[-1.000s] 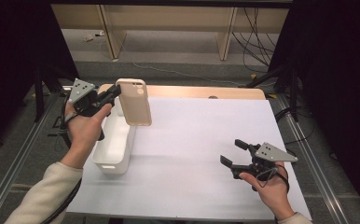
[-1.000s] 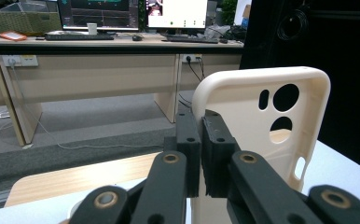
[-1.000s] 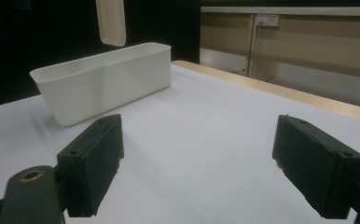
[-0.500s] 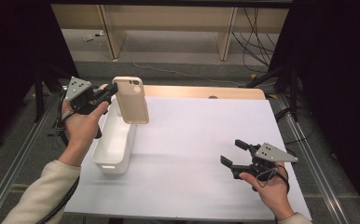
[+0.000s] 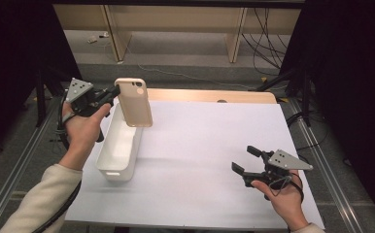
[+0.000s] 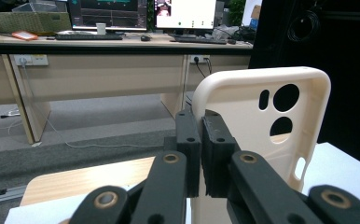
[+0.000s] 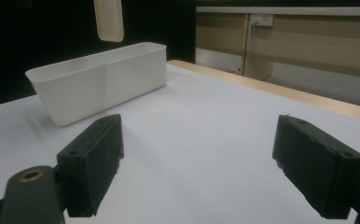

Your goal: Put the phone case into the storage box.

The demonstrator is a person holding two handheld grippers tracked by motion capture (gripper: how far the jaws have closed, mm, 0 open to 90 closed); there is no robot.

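Beige phone case (image 5: 134,102) is up in the air, upright with a slight tilt, camera cut-outs at the top, hanging above the far end of the white bin (image 5: 119,148). We cannot tell whether its lower edge clears the rim or dips inside.

Left gripper (image 5: 113,91): jaws clamped on the case's edge. In the left gripper view we see the two black pads (image 6: 187,140) pressed tight on the rim of the case (image 6: 262,135).

Our left hand (image 5: 82,127) is raised at the table's left edge, forearm angling up from the bottom corner.

Right gripper (image 5: 244,161) sits low over the white table (image 5: 210,145) at the near right, jaws spread wide with nothing between them. Right hand (image 5: 283,194) cups it from below.
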